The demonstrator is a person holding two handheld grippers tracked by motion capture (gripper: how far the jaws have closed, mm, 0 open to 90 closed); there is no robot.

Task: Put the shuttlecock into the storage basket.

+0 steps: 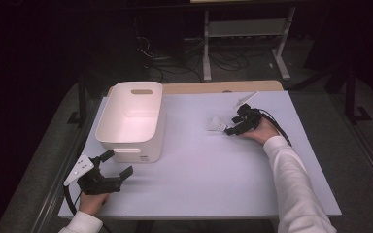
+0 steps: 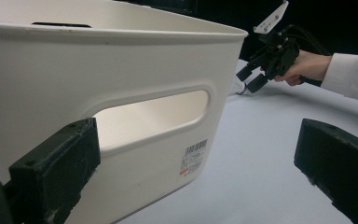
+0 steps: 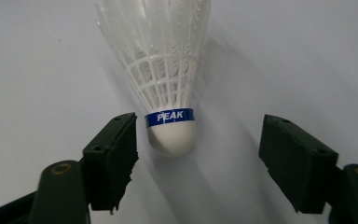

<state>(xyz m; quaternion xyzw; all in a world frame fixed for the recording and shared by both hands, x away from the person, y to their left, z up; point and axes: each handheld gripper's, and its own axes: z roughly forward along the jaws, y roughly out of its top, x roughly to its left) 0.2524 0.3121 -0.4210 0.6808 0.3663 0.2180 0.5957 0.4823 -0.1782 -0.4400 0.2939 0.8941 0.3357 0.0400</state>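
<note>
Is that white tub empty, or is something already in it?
Empty, as far as shows: the high view looks down into the white tub and sees only bare floor. The shuttlecock lies out on the table.

the bench [image 1: 209, 170] has a pale grey-blue top, rectangular, with a strip of bare wood along its twelve o'clock edge. toward ten o'clock stands a white plastic bin [image 1: 131, 121], open-topped, with a slot handle in each short wall and a barcode sticker low on the wall facing six o'clock. toward two o'clock lies a white feather shuttlecock [image 1: 217, 124] on its side, well apart from the bin; its rounded cork tip carries a blue band reading "peak", and its feathers fan out away from that tip across the bare top.
</note>
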